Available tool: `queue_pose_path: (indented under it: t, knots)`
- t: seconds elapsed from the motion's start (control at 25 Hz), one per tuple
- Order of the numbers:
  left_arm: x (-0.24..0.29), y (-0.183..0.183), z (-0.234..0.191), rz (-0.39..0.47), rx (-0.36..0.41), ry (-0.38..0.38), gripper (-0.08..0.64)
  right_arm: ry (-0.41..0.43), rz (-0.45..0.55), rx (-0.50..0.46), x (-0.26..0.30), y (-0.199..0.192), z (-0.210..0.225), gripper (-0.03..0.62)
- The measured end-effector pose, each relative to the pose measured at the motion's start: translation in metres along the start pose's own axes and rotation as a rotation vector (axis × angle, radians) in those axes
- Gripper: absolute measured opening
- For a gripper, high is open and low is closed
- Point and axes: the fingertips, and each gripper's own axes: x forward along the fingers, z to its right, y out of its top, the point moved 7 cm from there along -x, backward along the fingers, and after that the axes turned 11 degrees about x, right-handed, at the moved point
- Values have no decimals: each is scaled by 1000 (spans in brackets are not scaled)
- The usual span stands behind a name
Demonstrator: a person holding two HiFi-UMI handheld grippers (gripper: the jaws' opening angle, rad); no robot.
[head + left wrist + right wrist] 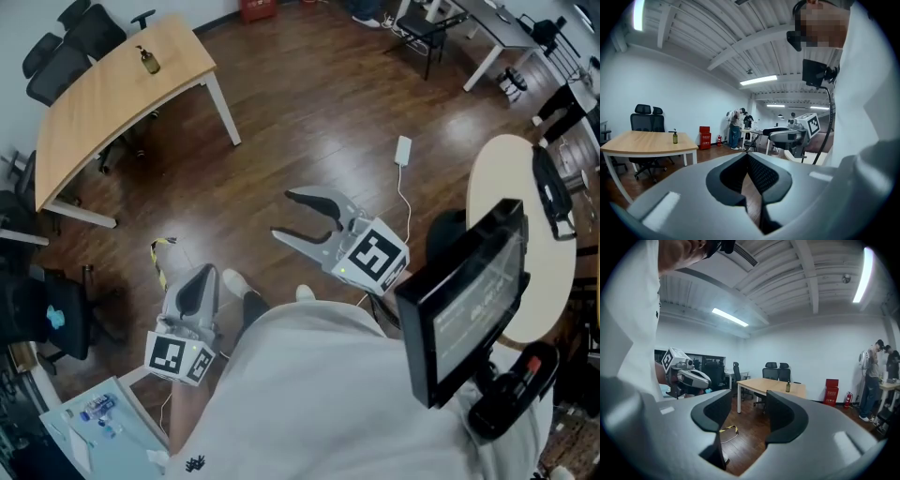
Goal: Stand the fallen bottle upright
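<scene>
Standing bottle (149,61) on table (103,103) | left tongs (200,279) closed | right tongs (281,214) open, empty

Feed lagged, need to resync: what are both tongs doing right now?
Left tongs: shut, nothing between them.
Right tongs: open, empty.

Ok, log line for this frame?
left claw shut, empty | right claw open, empty | bottle upright on wooden table | both claws far from it
</scene>
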Motion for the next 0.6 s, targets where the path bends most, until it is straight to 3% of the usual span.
queue_pose_path:
  t: [0.6]
  knots:
    - [2, 0, 9, 5, -2, 20, 0, 3, -31, -38, -7, -2, -1, 212]
